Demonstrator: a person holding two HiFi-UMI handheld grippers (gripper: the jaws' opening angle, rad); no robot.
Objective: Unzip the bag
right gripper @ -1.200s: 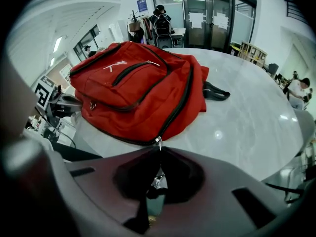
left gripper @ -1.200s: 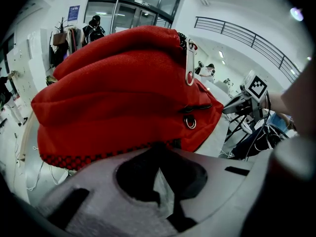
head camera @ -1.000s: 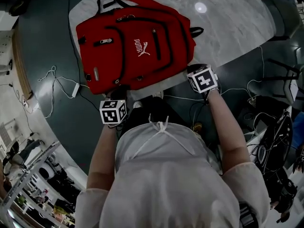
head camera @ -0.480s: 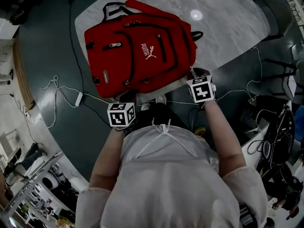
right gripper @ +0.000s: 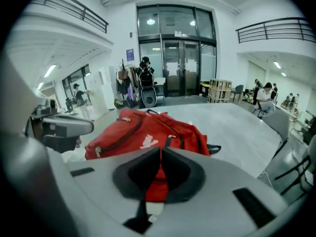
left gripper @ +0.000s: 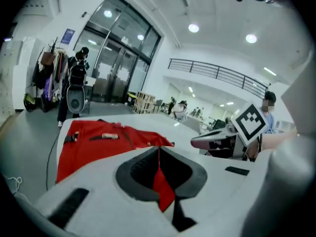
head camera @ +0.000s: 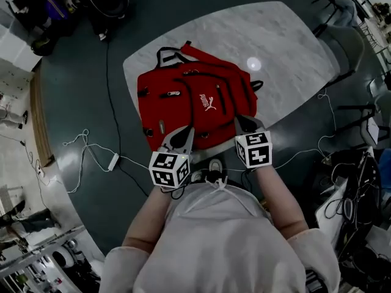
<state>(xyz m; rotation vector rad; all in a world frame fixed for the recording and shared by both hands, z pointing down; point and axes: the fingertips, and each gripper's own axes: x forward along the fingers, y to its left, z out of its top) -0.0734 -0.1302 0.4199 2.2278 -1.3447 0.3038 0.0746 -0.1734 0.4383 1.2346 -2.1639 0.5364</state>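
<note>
Red Puma backpack (head camera: 195,102) lay flat on the bench (head camera: 287,41); your left hand-held gripper (head camera: 188,131) and right hand-held gripper (head camera: 240,120) hovered over its near edge, both closed and empty.

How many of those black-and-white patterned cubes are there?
2. One cube sits on the left gripper, the other on the right gripper, both by the red backpack. None seems hidden.

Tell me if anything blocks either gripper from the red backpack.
Nothing visible does. The left gripper and right gripper, jaws together, sit at the near edge of the red fabric backpack; its front lies bare.
</note>
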